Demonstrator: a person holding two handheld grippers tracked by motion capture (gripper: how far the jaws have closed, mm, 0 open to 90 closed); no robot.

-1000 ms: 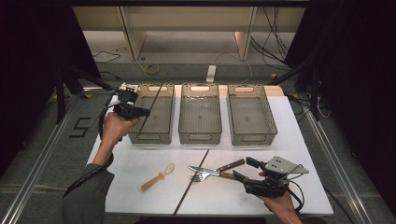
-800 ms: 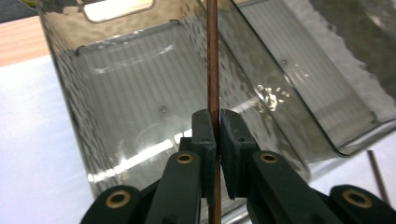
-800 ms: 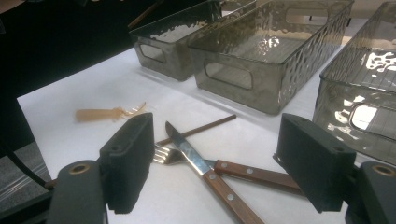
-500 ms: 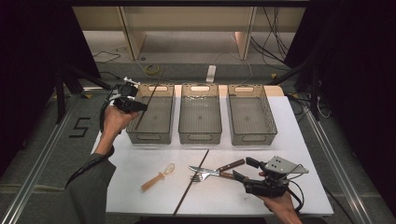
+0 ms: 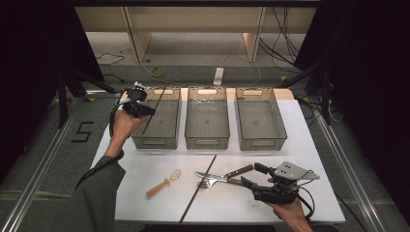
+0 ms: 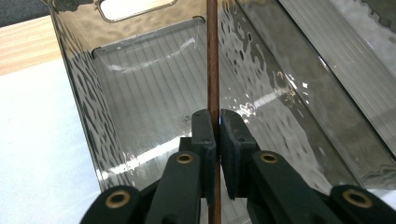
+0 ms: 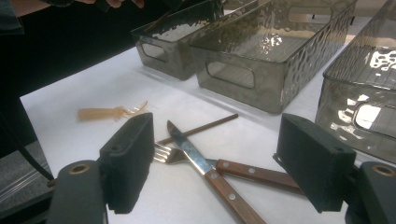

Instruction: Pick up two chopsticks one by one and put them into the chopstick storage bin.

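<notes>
My left gripper (image 5: 149, 111) (image 6: 217, 116) is shut on a thin dark brown chopstick (image 5: 159, 96) (image 6: 212, 70), held slanted over the left clear bin (image 5: 157, 141) (image 6: 93, 116). At the table's front right, my right gripper (image 5: 252, 175) (image 7: 215, 140) stands open and empty. It sits just right of a wooden-handled knife (image 5: 225, 175) (image 7: 196, 158) crossed over a wooden-handled fork (image 5: 209, 184) (image 7: 163, 154). A second chopstick (image 5: 198, 188) (image 7: 201, 128) lies on the white table beside them.
An amber plastic fork (image 5: 164, 182) (image 7: 112, 112) lies left of the cutlery. A middle bin (image 5: 208, 142) (image 7: 252, 70) and a right bin (image 5: 261, 142) (image 7: 355, 107) stand in a row with the left one. Cables and a dark floor surround the table (image 5: 145, 164).
My left gripper has carried the chopstick a little up and to the right, over the left bin. The right gripper has stayed still.
</notes>
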